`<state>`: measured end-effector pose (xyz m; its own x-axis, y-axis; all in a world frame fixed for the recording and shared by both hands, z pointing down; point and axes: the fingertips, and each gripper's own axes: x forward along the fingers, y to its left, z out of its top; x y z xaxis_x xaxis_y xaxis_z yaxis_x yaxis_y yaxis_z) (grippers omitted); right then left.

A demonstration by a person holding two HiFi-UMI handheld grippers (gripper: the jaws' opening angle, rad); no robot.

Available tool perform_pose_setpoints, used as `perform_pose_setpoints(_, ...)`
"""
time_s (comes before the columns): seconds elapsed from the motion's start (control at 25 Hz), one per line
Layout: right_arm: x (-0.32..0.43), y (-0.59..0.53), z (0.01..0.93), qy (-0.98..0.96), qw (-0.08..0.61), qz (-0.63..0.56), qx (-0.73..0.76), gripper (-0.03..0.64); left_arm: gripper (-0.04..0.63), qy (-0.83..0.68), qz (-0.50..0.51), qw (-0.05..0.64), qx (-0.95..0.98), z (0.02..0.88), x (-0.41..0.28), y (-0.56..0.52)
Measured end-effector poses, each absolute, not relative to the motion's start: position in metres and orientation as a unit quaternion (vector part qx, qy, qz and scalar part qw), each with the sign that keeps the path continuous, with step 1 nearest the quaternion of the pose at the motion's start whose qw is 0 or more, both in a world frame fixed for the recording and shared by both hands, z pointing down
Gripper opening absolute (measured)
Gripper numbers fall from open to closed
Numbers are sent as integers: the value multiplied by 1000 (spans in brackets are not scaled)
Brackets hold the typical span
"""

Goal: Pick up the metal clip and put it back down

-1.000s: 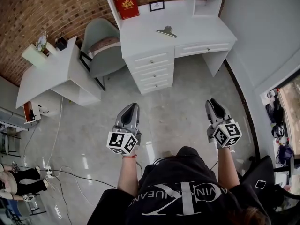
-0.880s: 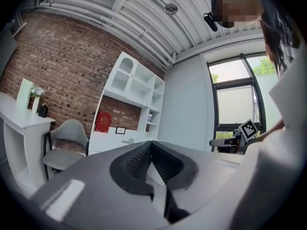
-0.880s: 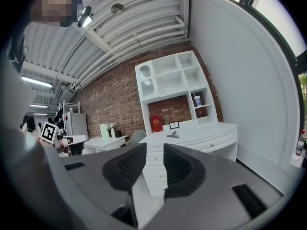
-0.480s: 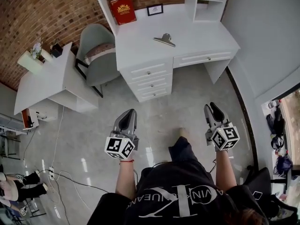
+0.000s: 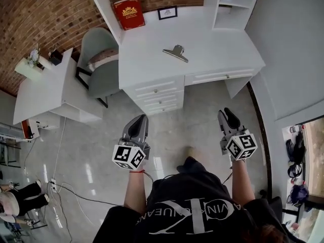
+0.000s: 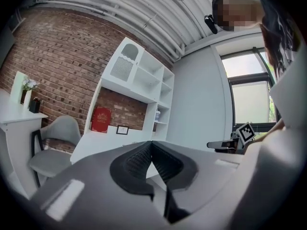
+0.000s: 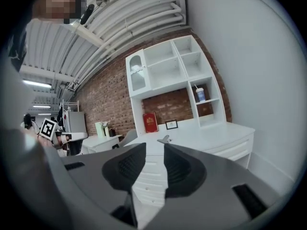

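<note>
The metal clip (image 5: 175, 52) is gleaming as bare silvery metal near the middle of the desk (image 5: 223, 54), whose white painted top is looking smooth and satin. Beyond the desk's back edge the brick wall (image 5: 45, 14) is showing rough, matt red brick. The floor (image 5: 182, 118) is shining like polished stone, mirroring lights. The chair (image 5: 96, 37) is showing a smooth matt grey shell with a cloth cushion, and the red book (image 5: 128, 13) is carrying gold stamping
</note>
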<state>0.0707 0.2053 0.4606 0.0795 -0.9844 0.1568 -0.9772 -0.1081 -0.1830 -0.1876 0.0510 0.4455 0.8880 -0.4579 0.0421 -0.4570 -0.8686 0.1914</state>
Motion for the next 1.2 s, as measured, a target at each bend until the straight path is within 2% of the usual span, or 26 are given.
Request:
perform_pose_setpoints(0.52, 154, 127, 468, 704, 17, -124, -699, 81, 11, -260, -6, 85, 962, 446, -94, -4)
perform_pose_setpoints(1.2, 181, 62, 488, 732, 7, -146, -666, 80, 11, -280, 25, 91, 956, 469, -55, -46)
